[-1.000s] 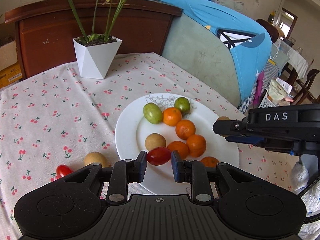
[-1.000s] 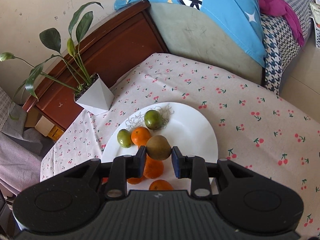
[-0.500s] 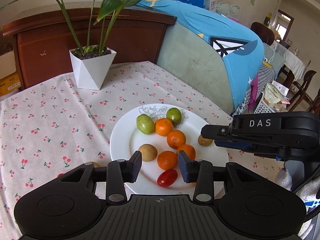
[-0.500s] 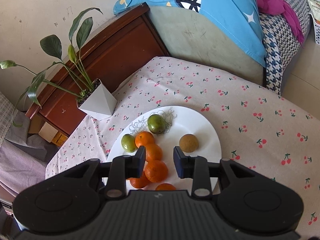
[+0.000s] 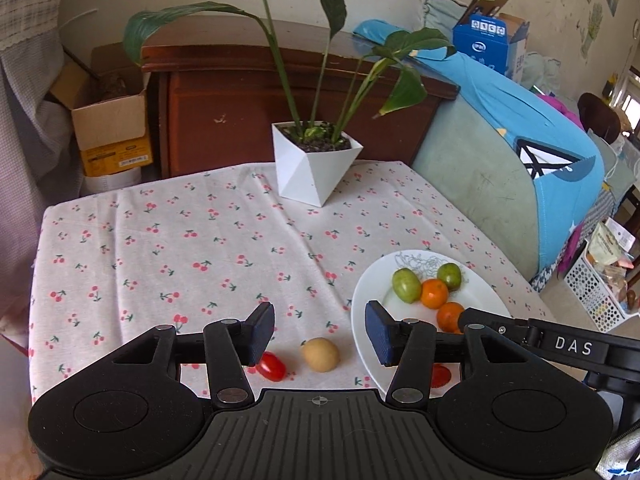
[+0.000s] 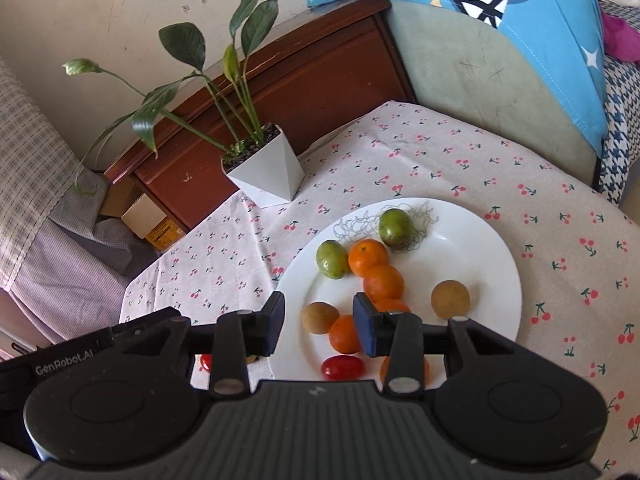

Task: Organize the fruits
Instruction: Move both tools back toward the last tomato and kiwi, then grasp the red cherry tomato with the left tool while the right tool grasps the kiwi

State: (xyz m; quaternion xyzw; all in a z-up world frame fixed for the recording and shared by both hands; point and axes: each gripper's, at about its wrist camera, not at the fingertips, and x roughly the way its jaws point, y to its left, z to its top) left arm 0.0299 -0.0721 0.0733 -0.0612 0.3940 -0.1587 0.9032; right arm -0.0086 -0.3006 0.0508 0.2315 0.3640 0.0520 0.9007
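Note:
A white plate (image 6: 480,236) on the cherry-print cloth holds two green fruits, several oranges (image 6: 367,257), two brown fruits (image 6: 450,298) and a red tomato (image 6: 342,367). My right gripper (image 6: 319,322) is open and empty above the plate's near edge. My left gripper (image 5: 320,332) is open and empty above the cloth left of the plate (image 5: 368,300). A brown fruit (image 5: 320,354) and a red tomato (image 5: 271,366) lie on the cloth just below its fingers.
A white pot with a leafy plant (image 5: 316,160) stands at the table's far side. A dark wooden cabinet (image 5: 240,112) and cardboard boxes are behind it. A padded seat with blue cloth (image 5: 520,140) borders the table's right side.
Both grippers opened and let go: the left left a red tomato on the plate, the right a brown fruit. The left then swung left, over the two fruits on the cloth.

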